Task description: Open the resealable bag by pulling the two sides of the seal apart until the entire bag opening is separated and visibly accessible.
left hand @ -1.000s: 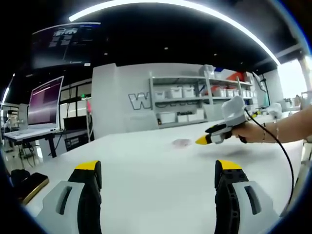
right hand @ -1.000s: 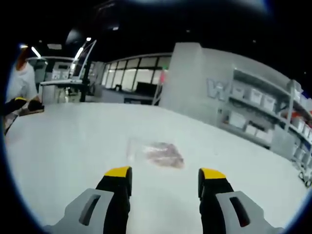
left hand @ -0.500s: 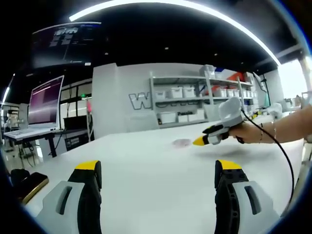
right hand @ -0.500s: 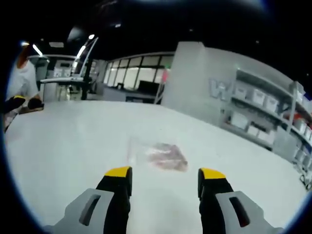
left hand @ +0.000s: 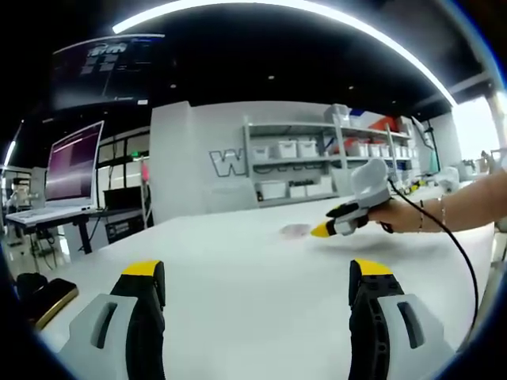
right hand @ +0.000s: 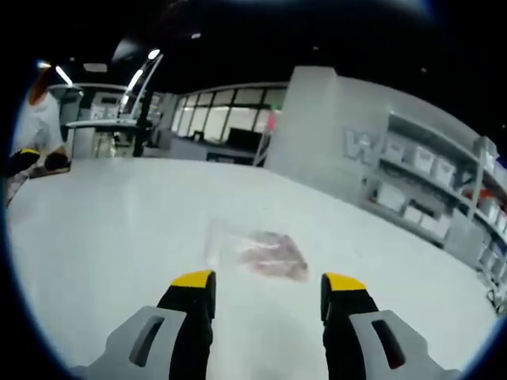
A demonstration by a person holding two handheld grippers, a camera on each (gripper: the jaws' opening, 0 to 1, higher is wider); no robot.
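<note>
Both the left gripper (left hand: 257,277) and the right gripper (right hand: 269,286) have their jaws spread wide with nothing between them, poised above the white table (right hand: 111,237). The resealable bag (right hand: 257,253) lies flat on the table just ahead of the right gripper's yellow tips, untouched. Its clear edges are hard to trace, its seal cannot be made out, and in the left gripper view it is a small faint patch.

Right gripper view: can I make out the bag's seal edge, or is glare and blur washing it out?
Right gripper view: the clear plastic resealable bag with pinkish contents is soft and low-contrast against the bright white table; its seal edge cannot be made out. Left gripper view: the bag is a tiny faint smudge beside the right claw, and fisheye bends the ceiling light strip.
</note>
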